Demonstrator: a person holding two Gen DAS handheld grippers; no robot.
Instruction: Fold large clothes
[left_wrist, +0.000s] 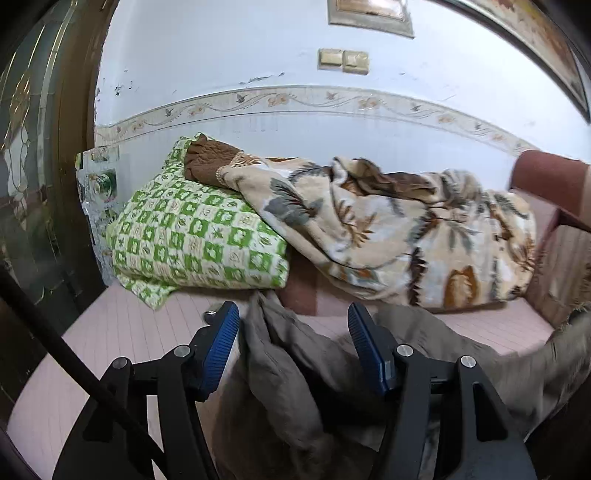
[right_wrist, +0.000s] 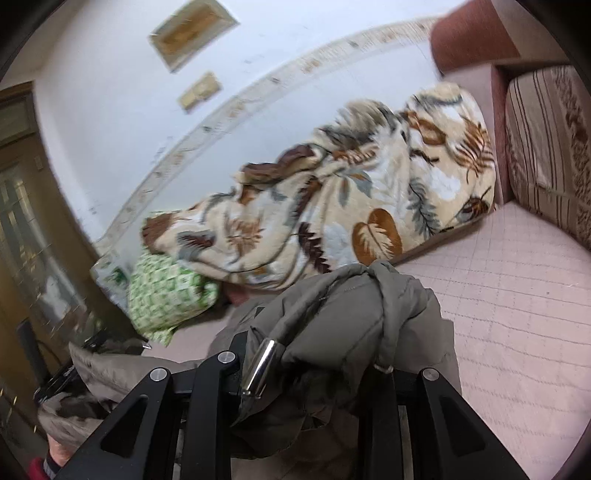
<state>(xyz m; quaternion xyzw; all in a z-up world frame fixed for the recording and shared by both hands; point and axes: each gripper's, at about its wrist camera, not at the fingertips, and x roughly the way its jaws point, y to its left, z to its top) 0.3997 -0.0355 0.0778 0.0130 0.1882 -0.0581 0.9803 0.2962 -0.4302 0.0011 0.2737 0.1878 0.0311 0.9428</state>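
Observation:
A grey-brown padded jacket (left_wrist: 288, 369) lies bunched over the pink quilted bed (left_wrist: 129, 332). My left gripper (left_wrist: 291, 314) is open, blue pads wide apart. A fold of the jacket hangs loose between them, close to the left pad, and neither pad presses on it. In the right wrist view my right gripper (right_wrist: 314, 332) is shut on a thick bunch of the same jacket (right_wrist: 351, 314), which is lifted and drapes over both fingers and hides their tips. A metal cord end (right_wrist: 260, 369) dangles from the bunch.
A leaf-patterned beige blanket (left_wrist: 406, 229) is heaped along the wall, partly over a green checked pillow (left_wrist: 199, 236). A striped cushion (right_wrist: 546, 147) and a reddish padded bed end (left_wrist: 546, 177) close the right side. A wooden door (left_wrist: 37, 147) stands at the left.

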